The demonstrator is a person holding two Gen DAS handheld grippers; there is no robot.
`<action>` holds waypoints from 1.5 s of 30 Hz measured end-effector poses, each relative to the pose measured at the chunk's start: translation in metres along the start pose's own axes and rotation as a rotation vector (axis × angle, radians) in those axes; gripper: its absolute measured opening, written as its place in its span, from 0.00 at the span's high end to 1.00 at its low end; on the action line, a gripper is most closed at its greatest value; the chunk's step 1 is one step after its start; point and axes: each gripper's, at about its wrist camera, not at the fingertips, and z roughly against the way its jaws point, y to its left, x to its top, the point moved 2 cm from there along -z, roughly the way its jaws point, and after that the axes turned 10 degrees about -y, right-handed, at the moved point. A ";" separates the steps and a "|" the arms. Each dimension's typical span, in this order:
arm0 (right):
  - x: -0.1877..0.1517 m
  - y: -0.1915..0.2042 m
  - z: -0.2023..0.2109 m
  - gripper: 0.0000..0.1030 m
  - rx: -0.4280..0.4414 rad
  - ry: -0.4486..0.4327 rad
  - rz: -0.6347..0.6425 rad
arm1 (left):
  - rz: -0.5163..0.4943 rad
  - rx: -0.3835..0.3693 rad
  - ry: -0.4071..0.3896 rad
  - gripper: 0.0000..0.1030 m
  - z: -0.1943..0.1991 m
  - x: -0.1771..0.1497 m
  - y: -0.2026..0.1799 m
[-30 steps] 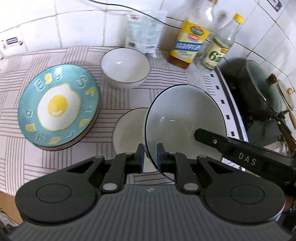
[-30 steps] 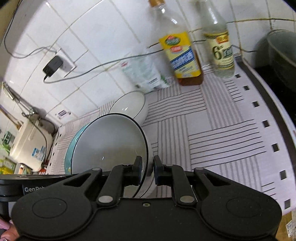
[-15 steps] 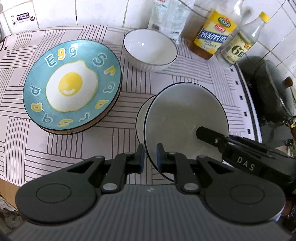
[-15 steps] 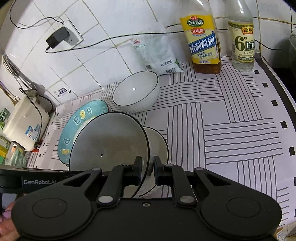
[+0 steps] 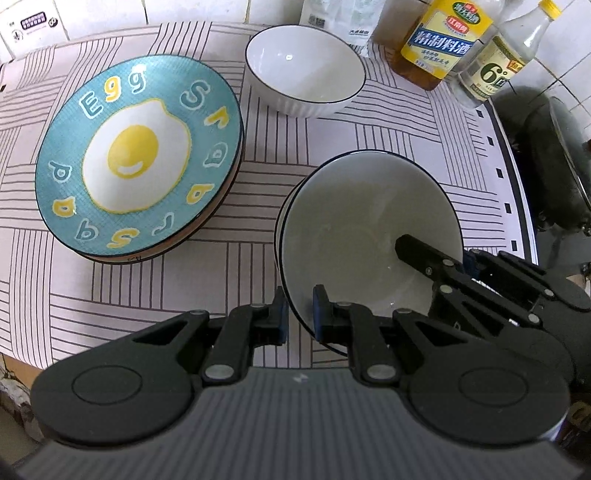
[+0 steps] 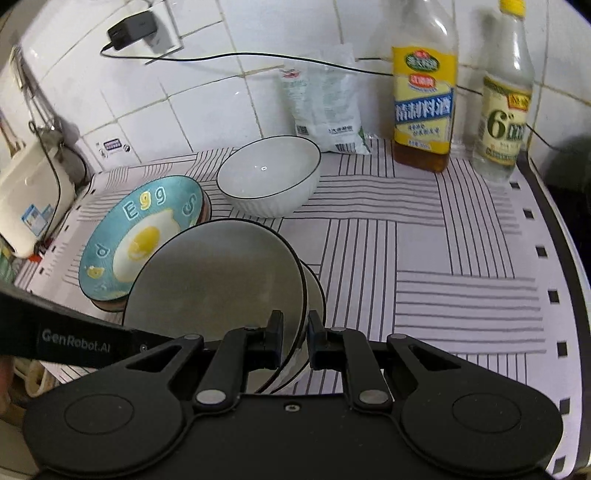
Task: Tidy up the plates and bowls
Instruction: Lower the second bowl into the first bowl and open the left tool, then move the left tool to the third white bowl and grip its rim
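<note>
Before you: a glossy white-tiled wall (image 6: 236,92) with grey grout; a white wall socket (image 6: 162,33) holding a black plug adapter (image 6: 133,31), its thin black cable (image 6: 258,57) running along the tiles; a countertop under a pale cloth with dark line blocks (image 6: 424,258); even, soft lighting.

The near white dark-rimmed ceramic bowl (image 5: 369,236) looks smooth and glazed; the left teal egg-print plate (image 5: 136,155) shines glossy; the striped cloth table cover (image 5: 332,129) is matt, far bottles (image 6: 423,92) clear plastic.
</note>
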 end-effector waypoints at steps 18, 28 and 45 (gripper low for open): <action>0.001 0.027 -0.008 0.74 -0.073 -0.044 0.276 | 0.133 0.014 0.050 0.88 -0.014 0.006 0.009; -0.010 0.035 -0.004 0.69 -0.148 -0.070 0.419 | 0.131 0.029 0.047 0.87 -0.017 0.004 0.005; 0.026 -0.003 0.042 0.68 0.101 -0.112 0.029 | 0.076 -0.055 -0.135 0.81 0.051 0.026 0.013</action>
